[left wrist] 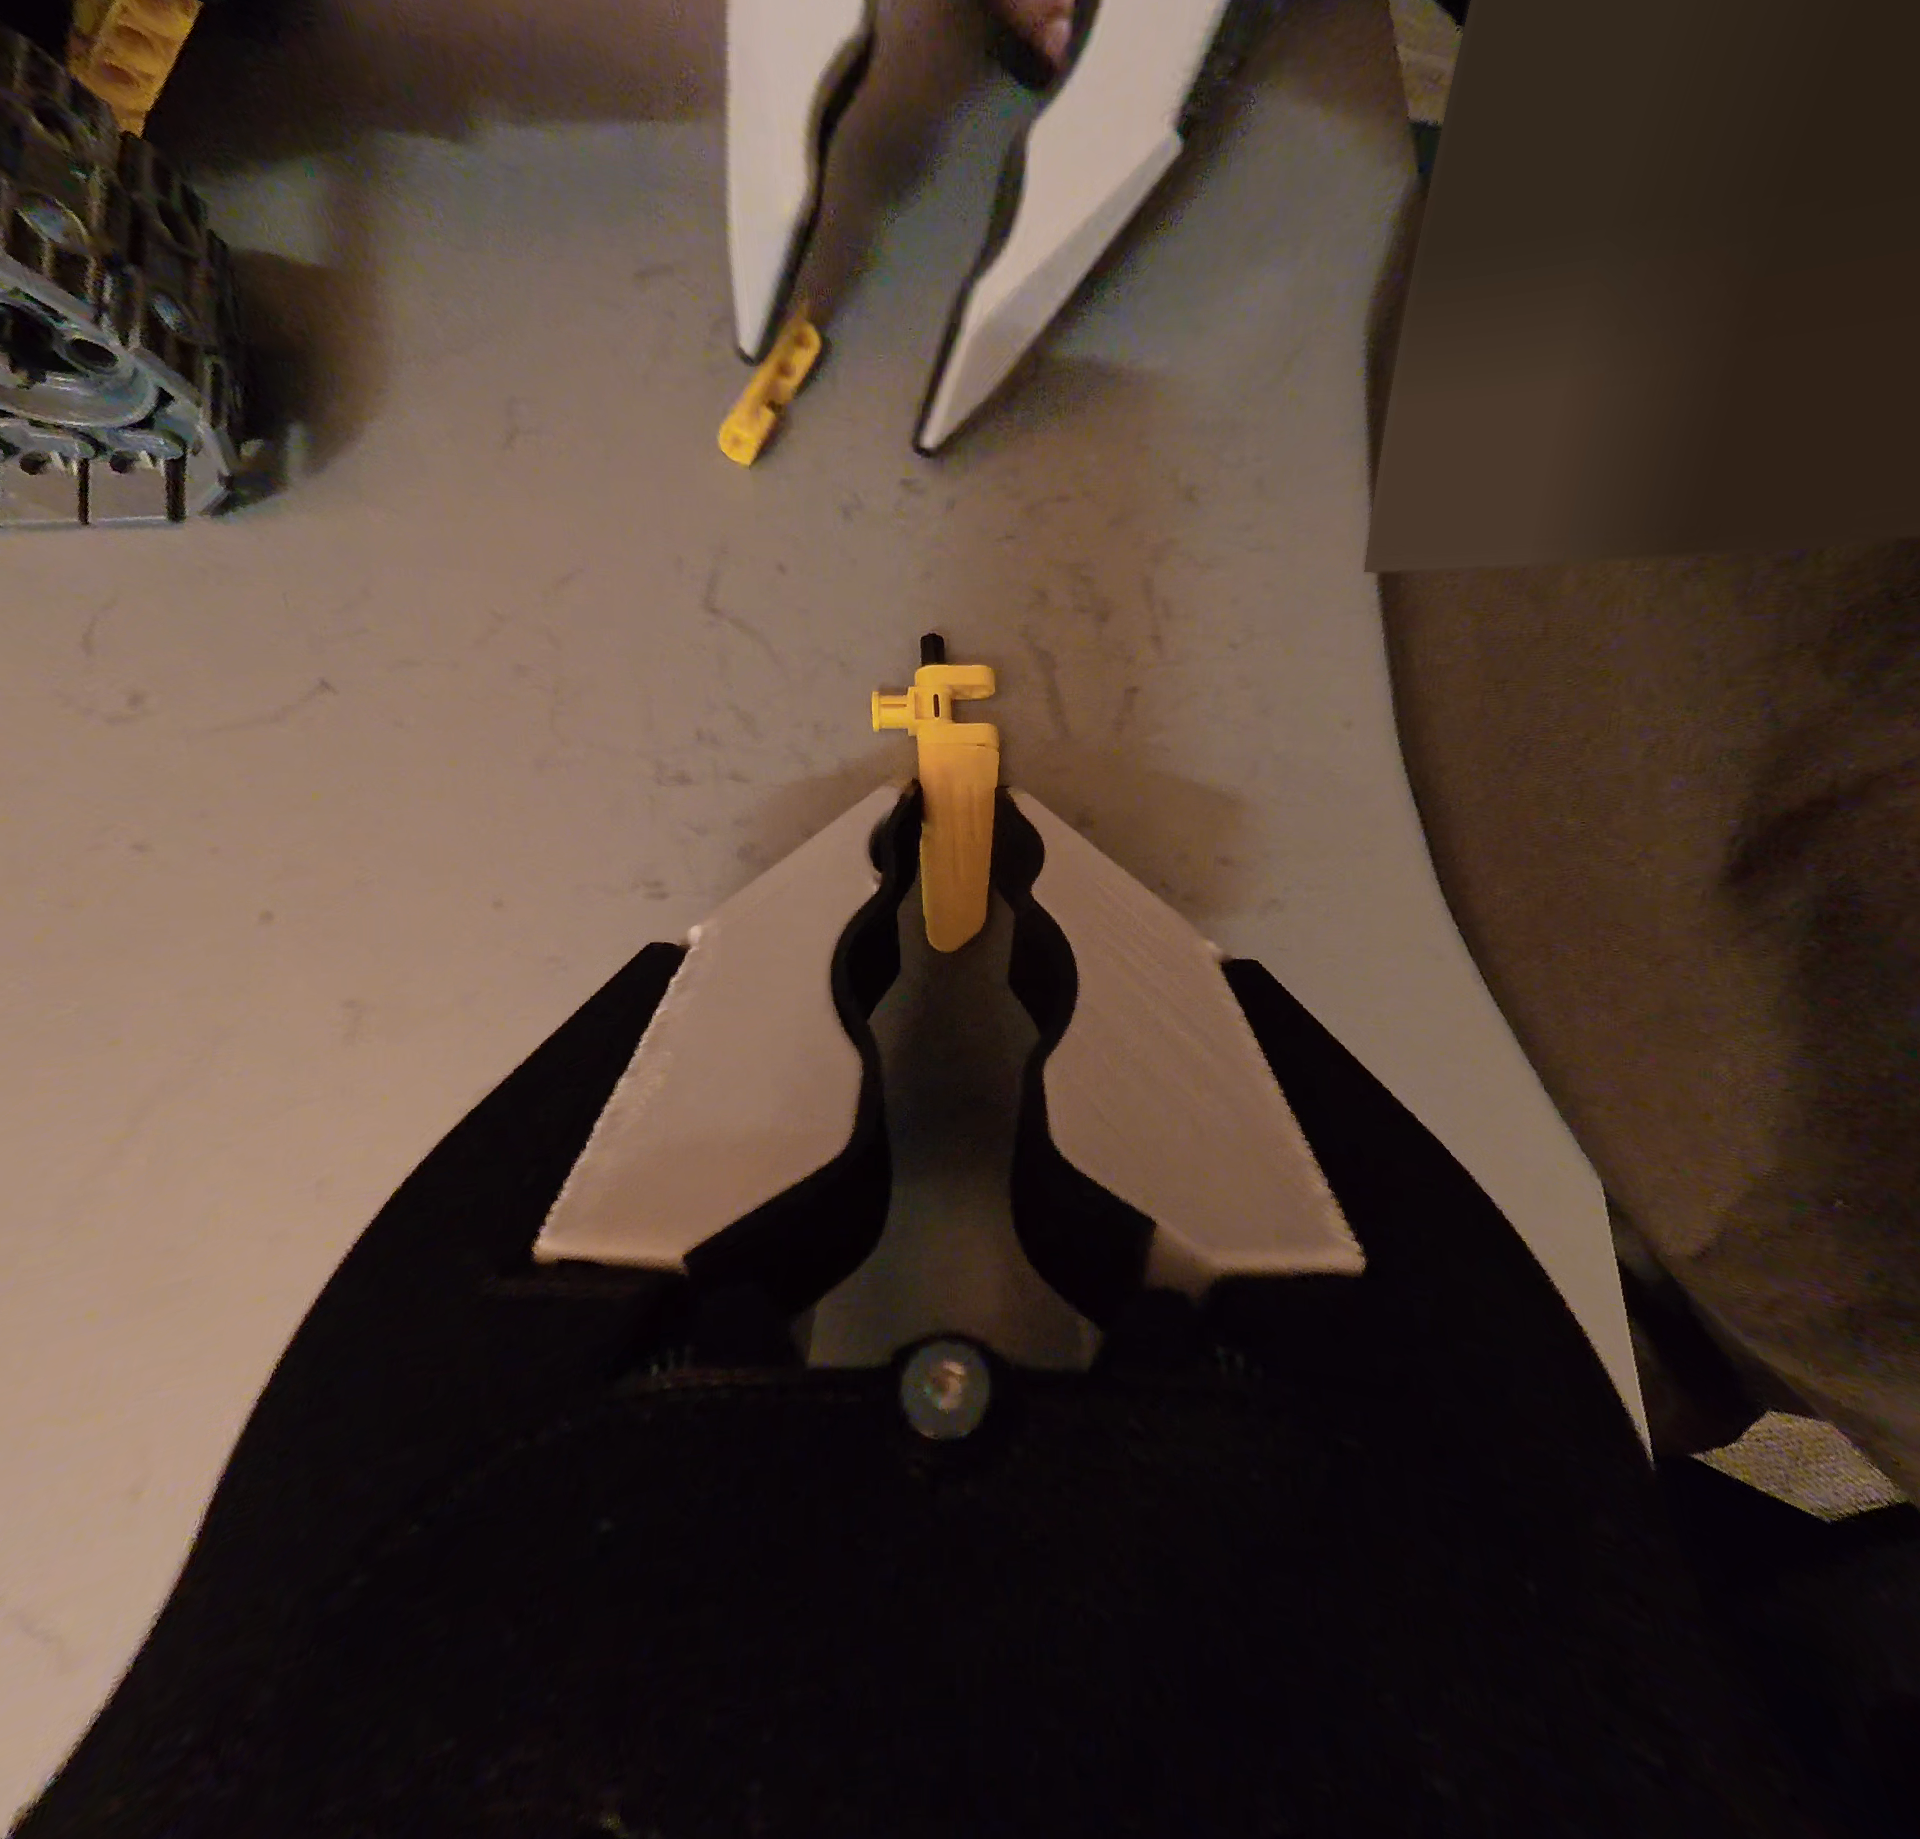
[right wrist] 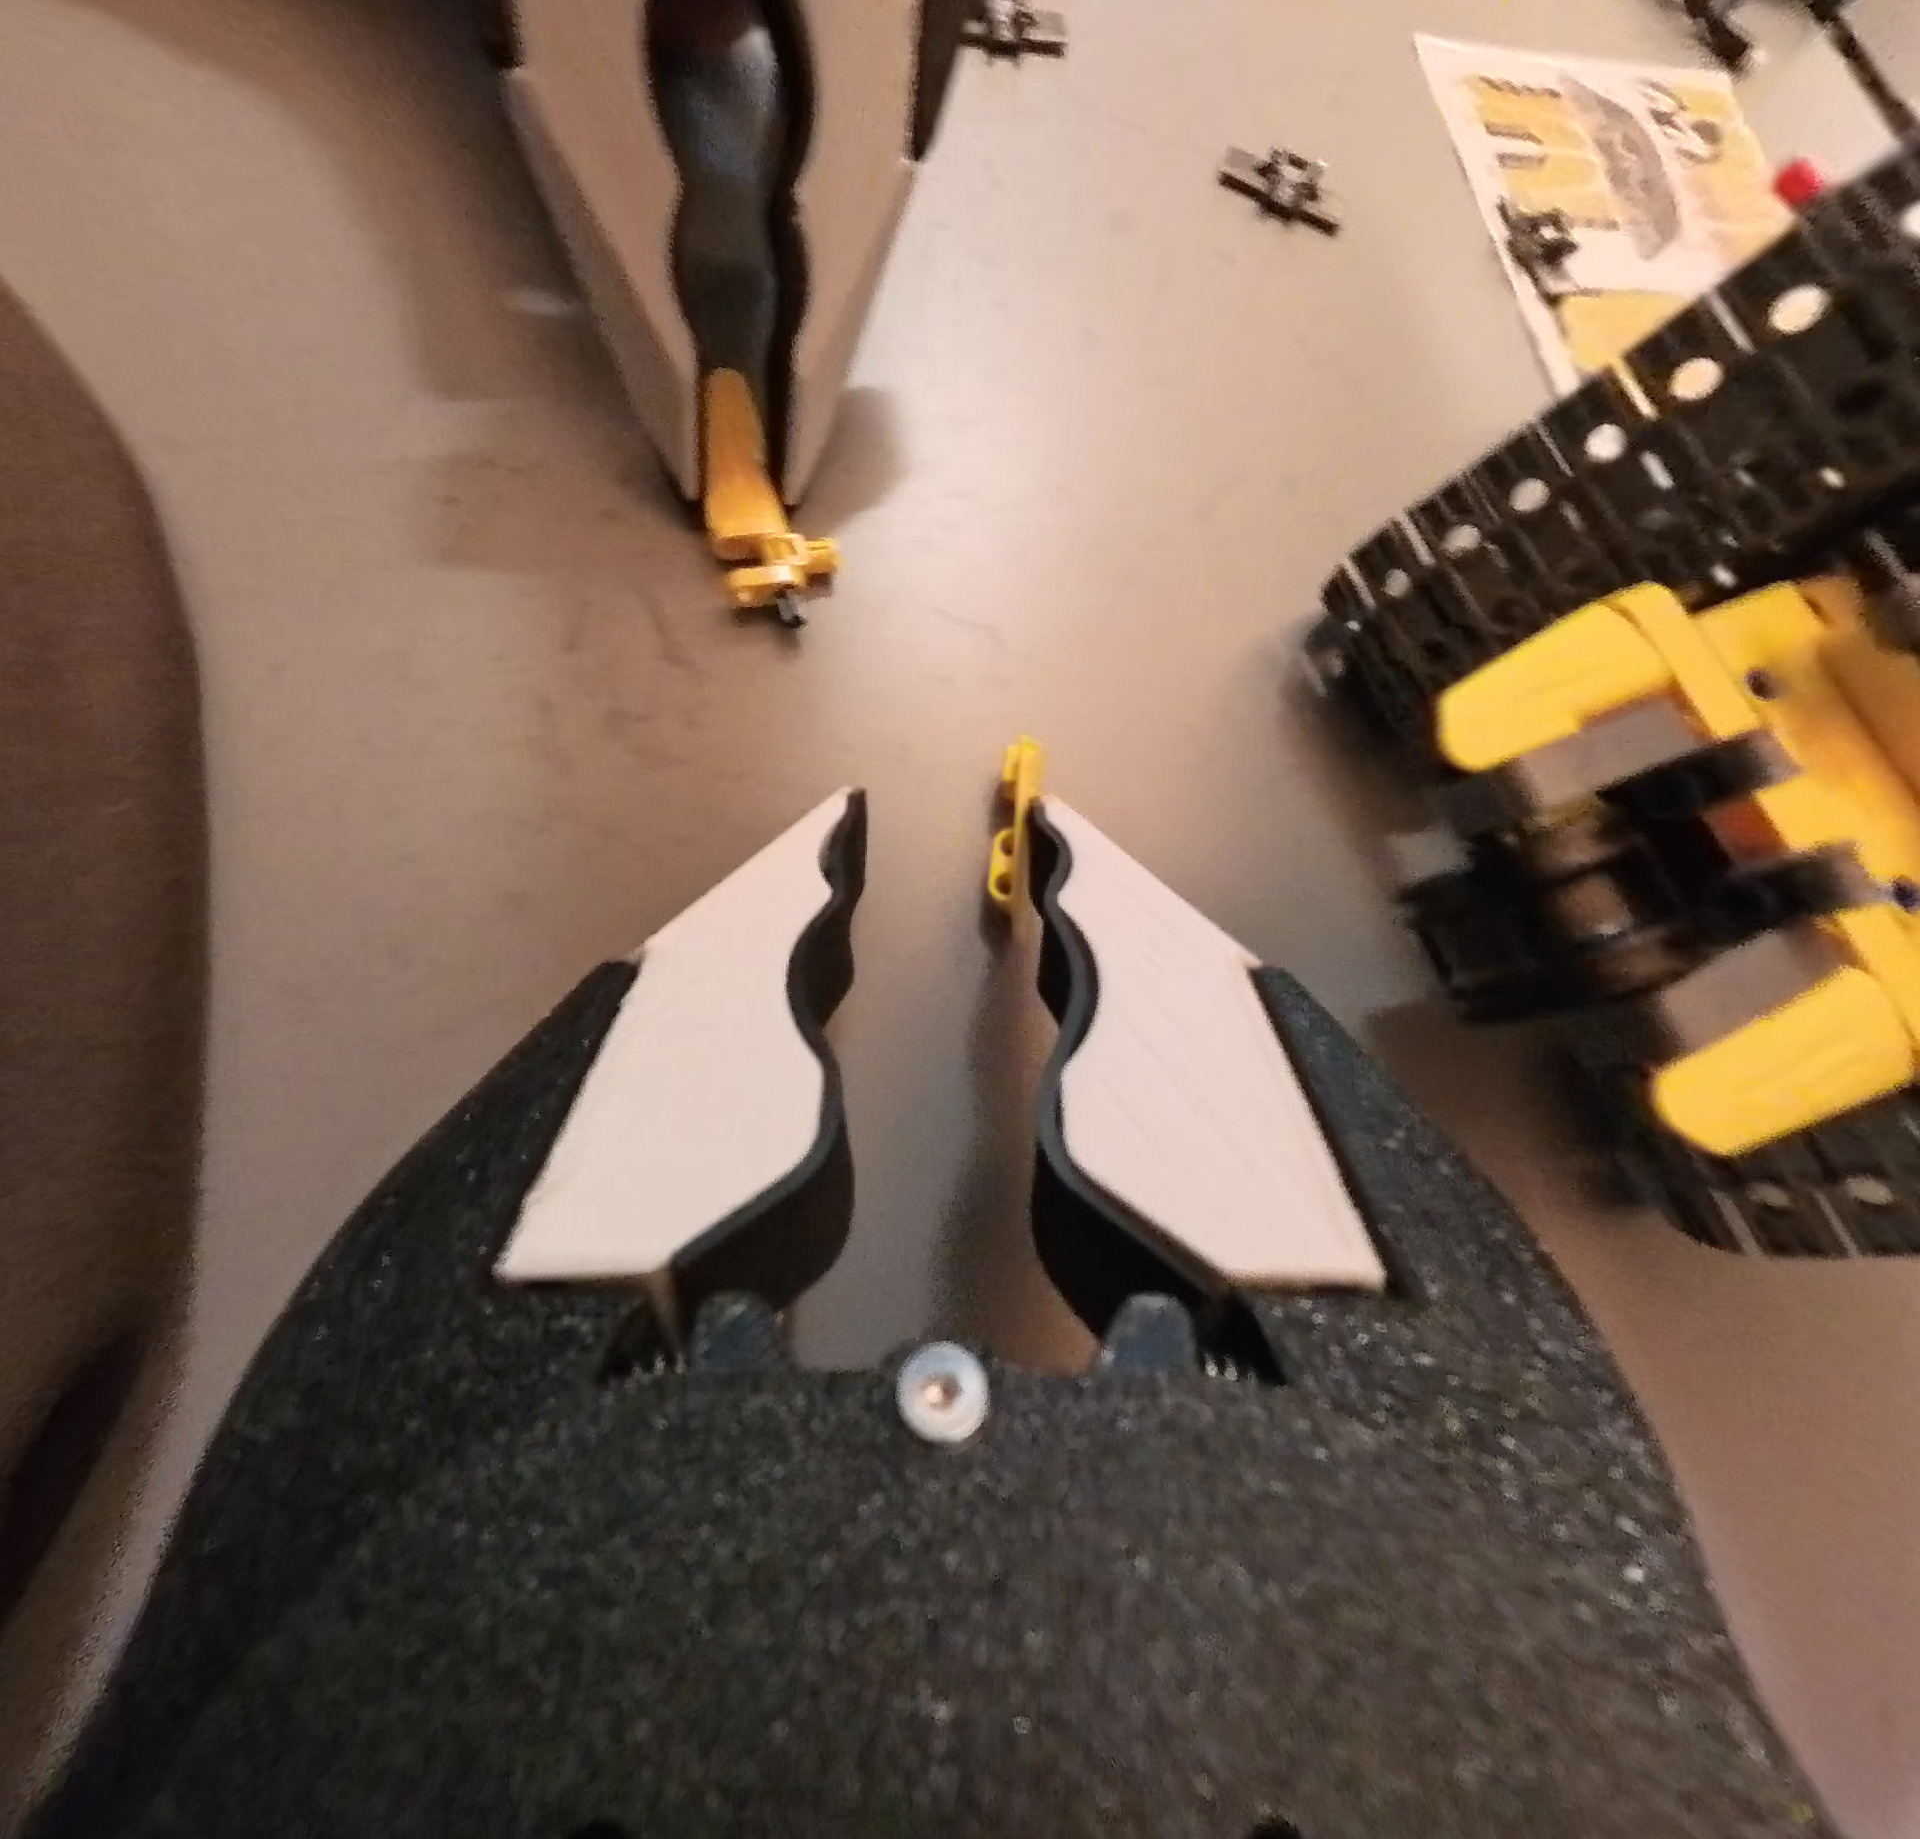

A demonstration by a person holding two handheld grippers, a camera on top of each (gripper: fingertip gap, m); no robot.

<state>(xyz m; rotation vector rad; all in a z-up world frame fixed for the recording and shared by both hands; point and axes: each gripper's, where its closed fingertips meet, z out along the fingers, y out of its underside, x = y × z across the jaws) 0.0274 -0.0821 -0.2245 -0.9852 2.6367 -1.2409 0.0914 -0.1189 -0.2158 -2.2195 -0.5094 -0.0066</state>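
My left gripper [left wrist: 954, 790] is shut on a long yellow toy-brick piece [left wrist: 954, 833] with a cross connector and a black pin at its far end, held just above the grey table [left wrist: 416, 750]. It also shows in the right wrist view [right wrist: 740, 485] with the piece [right wrist: 743, 485]. My right gripper [right wrist: 951, 802] is open. A small yellow holed beam [right wrist: 1013, 844] lies against the inside of its right finger. In the left wrist view the right gripper [left wrist: 842, 397] is open with the small beam [left wrist: 771, 399] by one fingertip.
A black-tracked yellow toy vehicle [right wrist: 1662, 750] stands at the right in the right wrist view, and at the far left in the left wrist view [left wrist: 104, 314]. An instruction sheet [right wrist: 1590, 189] and small black parts [right wrist: 1278, 184] lie farther back. The table's curved edge [left wrist: 1475, 906] runs along the right. The left gripper's tips are roughly 8 centimeters from the right gripper's.
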